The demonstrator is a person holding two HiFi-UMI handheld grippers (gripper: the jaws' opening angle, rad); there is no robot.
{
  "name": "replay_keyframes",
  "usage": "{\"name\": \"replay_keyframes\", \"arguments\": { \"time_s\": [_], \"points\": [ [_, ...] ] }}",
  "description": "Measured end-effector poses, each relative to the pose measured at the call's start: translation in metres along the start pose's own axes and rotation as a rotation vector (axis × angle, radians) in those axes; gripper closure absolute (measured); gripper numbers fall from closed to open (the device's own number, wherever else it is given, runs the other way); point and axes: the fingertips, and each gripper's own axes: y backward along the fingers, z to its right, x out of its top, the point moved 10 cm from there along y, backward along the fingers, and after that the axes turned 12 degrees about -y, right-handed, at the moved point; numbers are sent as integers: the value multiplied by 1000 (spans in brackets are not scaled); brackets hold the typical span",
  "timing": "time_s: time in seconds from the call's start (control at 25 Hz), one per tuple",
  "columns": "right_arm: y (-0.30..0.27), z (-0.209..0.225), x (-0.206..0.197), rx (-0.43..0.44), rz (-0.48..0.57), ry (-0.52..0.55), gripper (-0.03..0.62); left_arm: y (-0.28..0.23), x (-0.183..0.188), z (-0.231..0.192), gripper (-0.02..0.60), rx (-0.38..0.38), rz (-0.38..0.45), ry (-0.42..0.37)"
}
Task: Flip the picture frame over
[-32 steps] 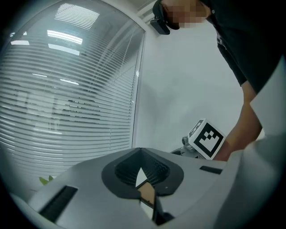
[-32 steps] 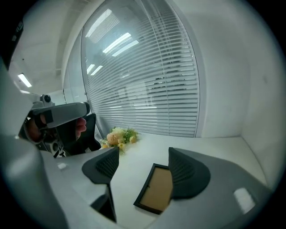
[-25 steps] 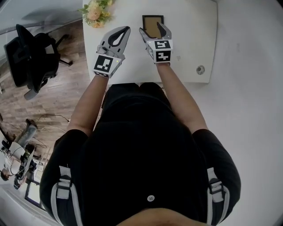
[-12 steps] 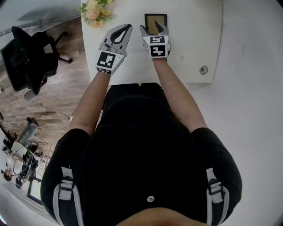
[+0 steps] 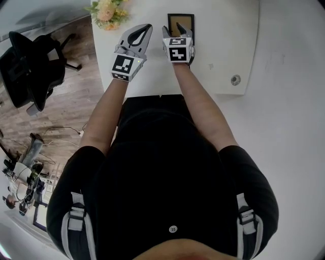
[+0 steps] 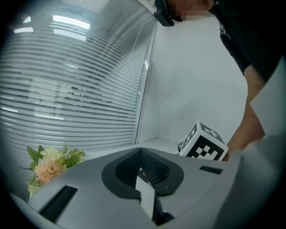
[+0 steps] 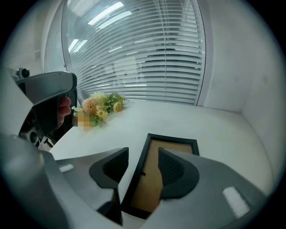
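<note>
The picture frame (image 5: pixel 181 19) lies flat at the far side of the white table (image 5: pixel 223 45). Its black rim and brown backing (image 7: pixel 170 150) face up. My right gripper (image 5: pixel 177 30) points steeply down over the frame's near end. Its jaws are closing and straddle the frame's left rim (image 7: pixel 139 167): one jaw is over the table, the other over the backing. A gap still shows on the left side, so the pads do not press. My left gripper (image 5: pixel 146 27) hovers shut and empty to the left of the frame (image 6: pixel 145 179).
A bunch of flowers (image 5: pixel 107 12) lies at the table's far left corner (image 7: pixel 100 105). A round grommet (image 5: pixel 235 79) sits near the table's right front. An office chair (image 5: pixel 30 66) stands on the wood floor to the left. Window blinds (image 7: pixel 147 53) are behind the table.
Both grippers have sunk toward the table. The right jaws have narrowed from wide open and now straddle the frame's left rim. The left gripper stayed shut.
</note>
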Motion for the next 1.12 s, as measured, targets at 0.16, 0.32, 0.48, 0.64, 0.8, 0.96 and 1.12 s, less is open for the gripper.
{"name": "replay_keyframes", "arguments": {
  "time_s": [0.16, 0.32, 0.48, 0.64, 0.8, 0.96, 1.12],
  "points": [
    [-2, -2, 0, -18, -24, -10, 405, -1, -2, -2, 577, -5, -2, 5],
    [-4, -6, -3, -33, -41, -1, 450, -1, -5, -2, 577, -8, -5, 10],
    [-8, -8, -8, -61, -64, 13, 482, 1, -7, -5, 577, -8, -3, 23],
    [-10, -13, -8, -78, -70, 19, 528, 3, -8, -7, 577, -6, -3, 28],
    [-6, -10, -11, -100, -75, -19, 543, 4, -7, -4, 577, -3, -11, 21],
    [0, -9, -7, -93, -56, -45, 544, 7, 0, -4, 577, 3, -5, 7],
    [10, -7, 1, -78, -22, -66, 545, 11, 6, -2, 577, 8, -6, -2]
  ]
}}
